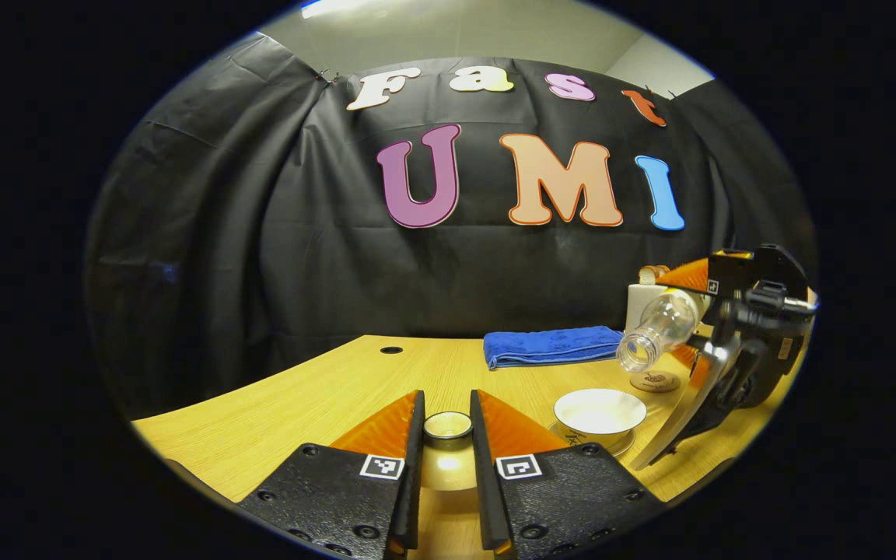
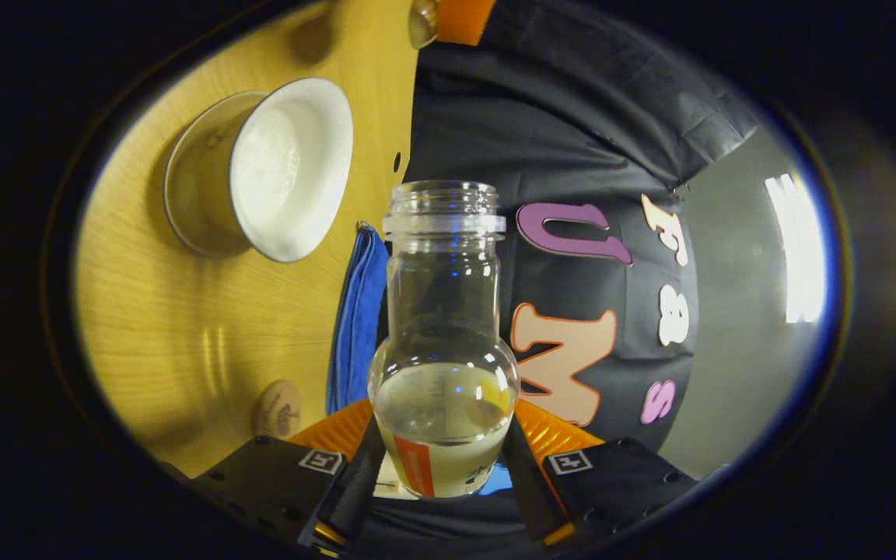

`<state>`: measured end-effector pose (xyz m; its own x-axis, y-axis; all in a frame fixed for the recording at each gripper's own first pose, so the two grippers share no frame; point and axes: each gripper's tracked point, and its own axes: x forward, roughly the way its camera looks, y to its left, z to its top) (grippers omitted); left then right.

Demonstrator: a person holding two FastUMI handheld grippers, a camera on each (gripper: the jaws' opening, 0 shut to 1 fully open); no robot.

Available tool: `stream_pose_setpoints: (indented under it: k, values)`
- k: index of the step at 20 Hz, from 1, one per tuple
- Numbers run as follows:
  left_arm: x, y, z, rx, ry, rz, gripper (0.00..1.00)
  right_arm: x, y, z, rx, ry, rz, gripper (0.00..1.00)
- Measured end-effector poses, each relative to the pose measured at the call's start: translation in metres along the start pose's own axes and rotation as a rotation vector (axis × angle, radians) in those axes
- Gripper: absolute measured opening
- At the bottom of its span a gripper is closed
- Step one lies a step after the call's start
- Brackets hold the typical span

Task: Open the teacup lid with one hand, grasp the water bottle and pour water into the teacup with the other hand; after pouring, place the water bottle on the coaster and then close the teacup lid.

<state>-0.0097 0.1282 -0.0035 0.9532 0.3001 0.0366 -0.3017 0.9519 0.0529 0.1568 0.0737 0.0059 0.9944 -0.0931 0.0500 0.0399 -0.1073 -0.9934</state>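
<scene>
The pouring step is beginning: the left gripper (image 1: 448, 435) is holding the teacup lid (image 1: 448, 425) aside over the table (image 1: 300, 404), while the right gripper (image 2: 442, 455), closed on the tilted water bottle (image 2: 445, 342), probably needs more tilt above the open teacup (image 1: 600, 412).

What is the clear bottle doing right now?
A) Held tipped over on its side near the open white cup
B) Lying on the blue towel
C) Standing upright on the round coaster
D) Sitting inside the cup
A: in the left gripper view the right tool grips the bottle tilted, its open mouth aimed down toward the uncovered teacup, while the coaster and blue towel hold nothing.
</scene>
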Motion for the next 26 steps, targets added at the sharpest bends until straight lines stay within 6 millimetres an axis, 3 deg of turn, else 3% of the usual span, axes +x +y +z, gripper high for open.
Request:
stream_pose_setpoints:
  k: [6,8,12,18,23,26]
  values:
    - [0.000,0.000,0.000,0.000,0.000,0.000,0.29,-0.010,0.028,0.001,0.434,0.048,0.159,0.83]
    - [0.000,0.000,0.000,0.000,0.001,0.000,0.28,-0.014,0.028,0.001,0.625,0.074,0.194,0.83]
    - [0.001,0.000,0.000,0.000,0.000,0.000,0.28,-0.011,0.011,-0.017,0.949,0.120,0.186,0.81]
    - [0.000,0.000,-0.001,-0.001,0.000,0.000,0.28,0.002,0.019,-0.061,1.444,0.193,0.202,0.81]
    - [-0.001,0.000,0.000,0.000,-0.001,0.000,0.28,0.017,0.030,-0.093,1.559,0.266,0.172,0.81]
    - [-0.001,0.000,0.000,0.000,-0.001,0.000,0.29,0.026,0.039,-0.093,1.613,0.268,0.178,0.80]
